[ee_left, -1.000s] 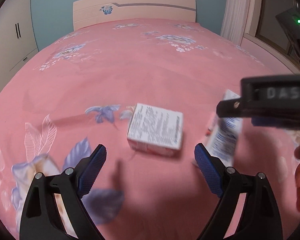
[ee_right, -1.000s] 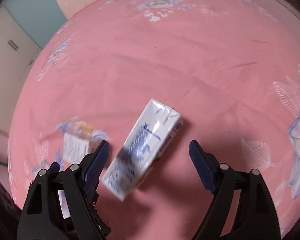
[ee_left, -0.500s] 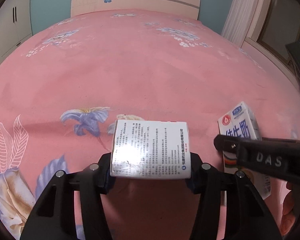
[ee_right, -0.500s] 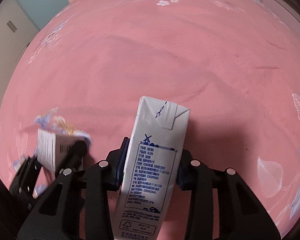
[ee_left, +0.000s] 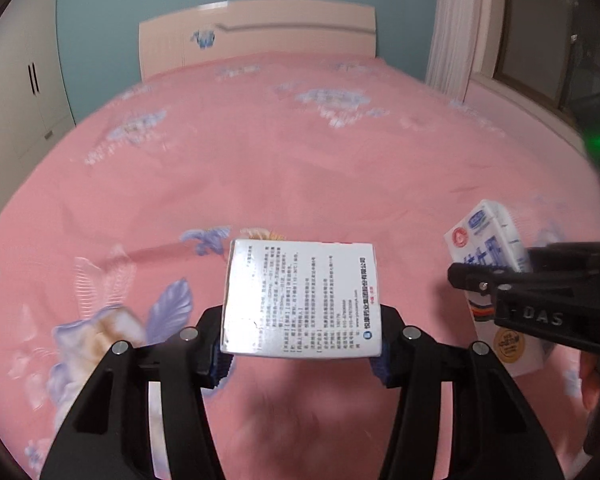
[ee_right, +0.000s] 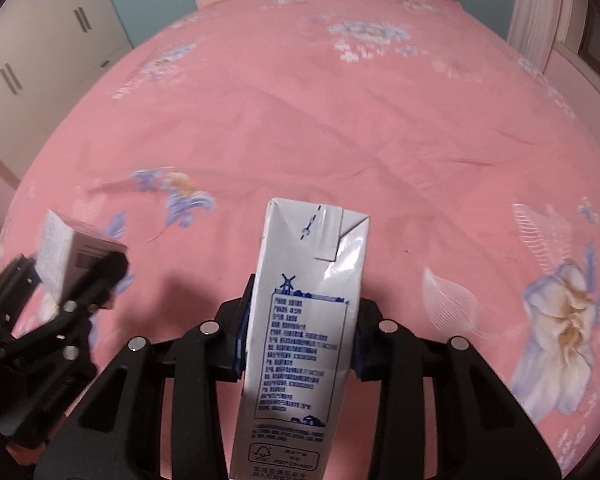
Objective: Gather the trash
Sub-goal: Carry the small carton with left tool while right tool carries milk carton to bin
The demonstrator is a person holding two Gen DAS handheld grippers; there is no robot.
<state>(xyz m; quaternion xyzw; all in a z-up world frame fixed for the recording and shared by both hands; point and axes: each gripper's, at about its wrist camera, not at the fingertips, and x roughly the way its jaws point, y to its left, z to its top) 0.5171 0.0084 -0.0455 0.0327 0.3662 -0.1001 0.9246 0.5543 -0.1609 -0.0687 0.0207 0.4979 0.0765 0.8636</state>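
Cartons, two, both lifted clear of the pink bedspread (ee_left: 300, 168). Left gripper (ee_left: 300, 350) clamps the flat white box (ee_left: 302, 304) across its short sides. Right gripper (ee_right: 298, 338) clenches the tall milk carton (ee_right: 304, 320) mid-body. Handling, judged: light, thin-walled card, crushable; grip on flat faces, moderate squeeze. Beyond: headboard (ee_left: 256, 36), wardrobe (ee_left: 24, 80), curtain (ee_left: 460, 20).
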